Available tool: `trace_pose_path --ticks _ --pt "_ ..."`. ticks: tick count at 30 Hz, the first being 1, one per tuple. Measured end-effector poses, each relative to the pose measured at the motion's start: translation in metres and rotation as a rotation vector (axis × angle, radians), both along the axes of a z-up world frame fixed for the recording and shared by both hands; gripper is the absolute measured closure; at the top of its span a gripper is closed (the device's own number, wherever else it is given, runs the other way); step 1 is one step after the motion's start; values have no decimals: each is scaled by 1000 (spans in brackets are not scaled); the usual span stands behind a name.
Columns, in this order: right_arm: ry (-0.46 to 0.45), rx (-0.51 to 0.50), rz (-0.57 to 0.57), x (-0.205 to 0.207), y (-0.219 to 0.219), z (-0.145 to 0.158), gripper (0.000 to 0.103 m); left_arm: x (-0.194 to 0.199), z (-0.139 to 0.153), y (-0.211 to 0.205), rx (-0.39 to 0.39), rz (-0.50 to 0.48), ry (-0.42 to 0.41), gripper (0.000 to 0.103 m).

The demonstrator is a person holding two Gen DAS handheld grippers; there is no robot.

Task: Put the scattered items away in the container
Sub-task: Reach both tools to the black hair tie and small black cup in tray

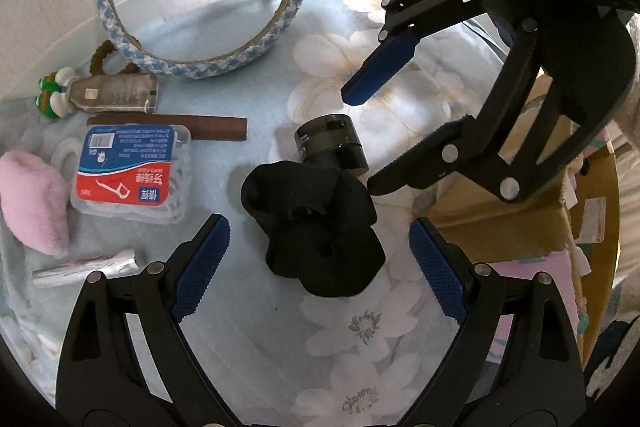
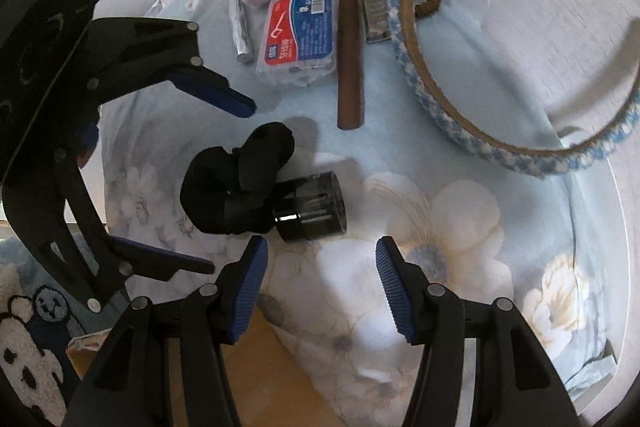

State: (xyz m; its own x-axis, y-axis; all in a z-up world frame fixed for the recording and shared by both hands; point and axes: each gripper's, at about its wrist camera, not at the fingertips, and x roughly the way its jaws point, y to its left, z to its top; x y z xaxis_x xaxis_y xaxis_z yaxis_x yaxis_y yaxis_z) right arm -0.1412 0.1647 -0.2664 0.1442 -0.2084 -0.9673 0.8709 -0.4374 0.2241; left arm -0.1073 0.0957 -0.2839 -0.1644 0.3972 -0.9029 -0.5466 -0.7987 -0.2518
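Scattered items: we see the black scrunchie [image 1: 316, 227] lying on the floral cloth [image 1: 360, 327], touching the dark cylindrical jar [image 1: 332, 147] tipped on its side. Left gripper [image 1: 320, 267] hovers over the scrunchie, fingers wide, nothing between them. Right gripper [image 2: 322, 291] sits just beside the jar, fingers about half spread, empty. Farther off we note the floss-pick box [image 1: 128, 175], brown stick [image 1: 200, 129], pink scrunchie [image 1: 32, 199], and blue-white hoop [image 1: 200, 7], possibly a headband.
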Motion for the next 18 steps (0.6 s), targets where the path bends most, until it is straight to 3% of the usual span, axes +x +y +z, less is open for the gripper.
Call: trace_pose_path --ticks 12,13,16,18 --pt "24 1 50 -1 -14 -13 51 2 -12 3 8 -11 22 15" --pt "33 -5 53 -1 -15 -13 52 3 -11 3 8 -8 29 19" --pt "36 -8 63 -1 -19 -12 71 3 -11 0 -4 0 57 37" --pt "43 -6 69 -1 -20 -12 71 2 -10 -4 -3 17 65 47"
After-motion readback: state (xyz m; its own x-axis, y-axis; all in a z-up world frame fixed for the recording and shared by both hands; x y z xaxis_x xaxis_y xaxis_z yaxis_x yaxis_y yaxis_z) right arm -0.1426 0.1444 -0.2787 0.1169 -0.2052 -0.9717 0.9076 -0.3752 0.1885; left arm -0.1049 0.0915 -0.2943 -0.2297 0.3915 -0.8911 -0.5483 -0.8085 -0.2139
